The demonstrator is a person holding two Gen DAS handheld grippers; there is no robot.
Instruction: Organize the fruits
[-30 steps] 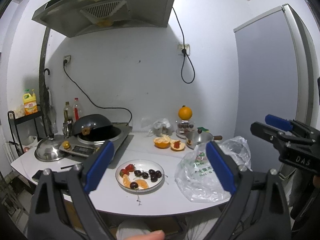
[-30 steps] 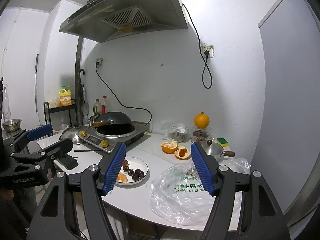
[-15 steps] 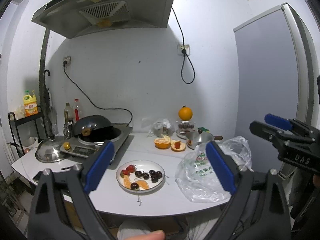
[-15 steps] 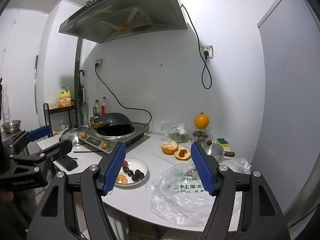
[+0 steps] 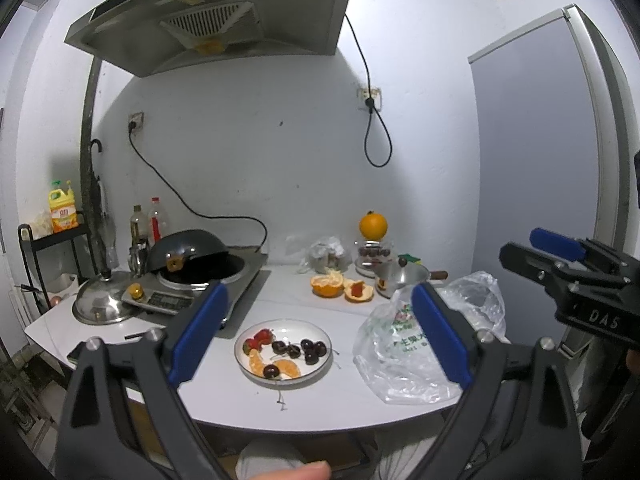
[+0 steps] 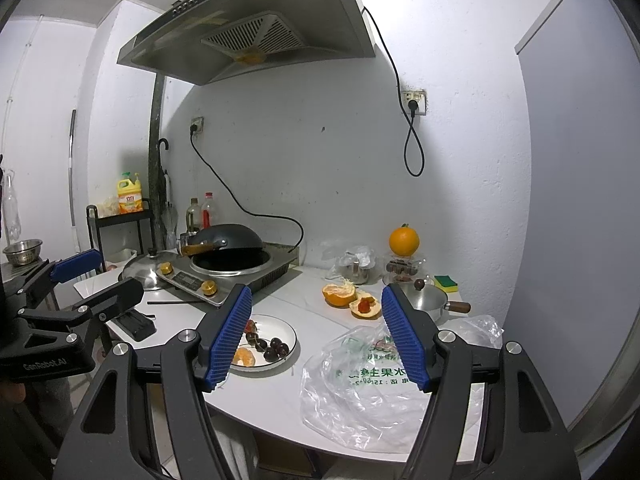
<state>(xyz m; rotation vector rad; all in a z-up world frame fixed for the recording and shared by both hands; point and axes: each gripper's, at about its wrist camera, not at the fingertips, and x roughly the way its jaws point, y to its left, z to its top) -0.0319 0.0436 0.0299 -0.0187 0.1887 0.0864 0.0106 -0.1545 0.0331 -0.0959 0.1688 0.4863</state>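
A white plate (image 5: 316, 332) (image 6: 286, 334) near the counter's front edge holds strawberries (image 5: 258, 338), dark cherries (image 5: 308, 348) and orange segments (image 5: 286, 368). Two peeled orange halves (image 5: 328, 285) (image 6: 340, 294) lie behind it. A whole orange (image 5: 373, 225) (image 6: 404, 241) sits on a jar at the back. My left gripper (image 5: 316, 334) is open and empty, held back from the counter in front of the plate. My right gripper (image 6: 316, 336) is open and empty, also short of the counter; it shows at the right of the left wrist view (image 5: 560, 256).
A crumpled clear plastic bag (image 5: 404, 352) (image 6: 368, 384) lies at the front right. A small steel pot (image 6: 424, 300) stands behind it. An induction cooker with a tilted wok (image 5: 192, 252) and a steel lid (image 5: 102, 304) fill the left. A grey fridge (image 5: 540, 160) stands at the right.
Both views have shifted only slightly; the grippers stay open and away from the counter. Nothing on the counter has moved.
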